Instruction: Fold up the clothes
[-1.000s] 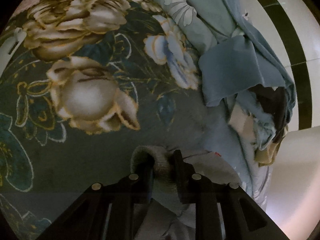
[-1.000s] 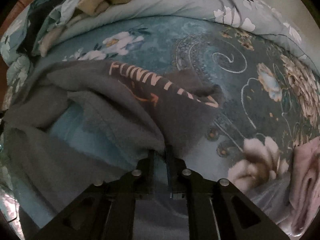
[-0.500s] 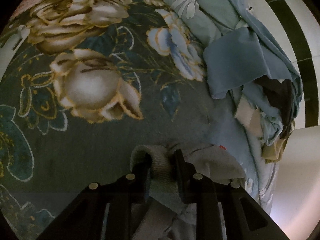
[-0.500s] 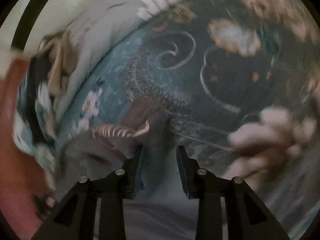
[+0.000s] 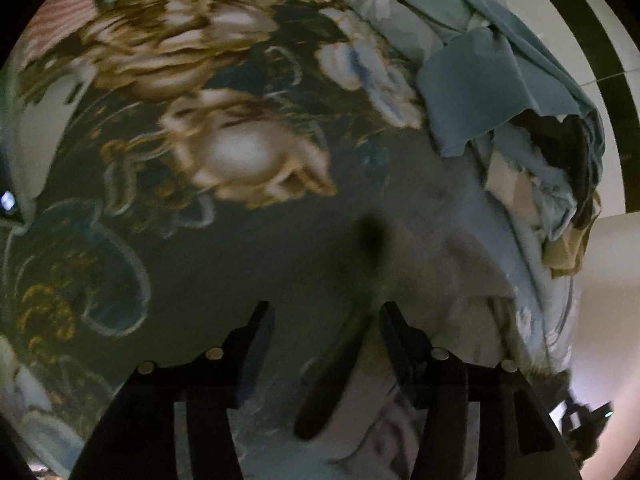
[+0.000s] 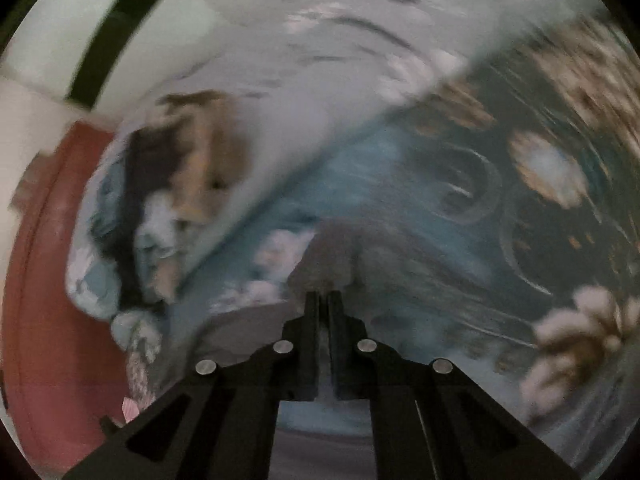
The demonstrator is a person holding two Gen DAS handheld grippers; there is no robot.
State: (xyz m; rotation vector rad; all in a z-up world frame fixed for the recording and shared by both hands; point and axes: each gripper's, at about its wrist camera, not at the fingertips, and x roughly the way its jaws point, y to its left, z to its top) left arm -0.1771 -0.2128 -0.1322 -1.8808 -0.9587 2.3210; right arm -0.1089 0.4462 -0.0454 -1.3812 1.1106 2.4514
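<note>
Left gripper (image 5: 326,312) jaws apart over floral blanket (image 5: 248,256), grey garment (image 5: 444,280) beside. Right gripper (image 6: 323,300) jaws together, pinching grey garment (image 6: 332,248); view blurred.

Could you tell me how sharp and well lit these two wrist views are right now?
Left wrist view: dim, warm light; the floral blanket is softly smeared, the left gripper fairly crisp. Right wrist view: heavy motion blur streaks the bedding and clothes pile; only the right gripper is sharp. Both show fisheye curvature.
</note>
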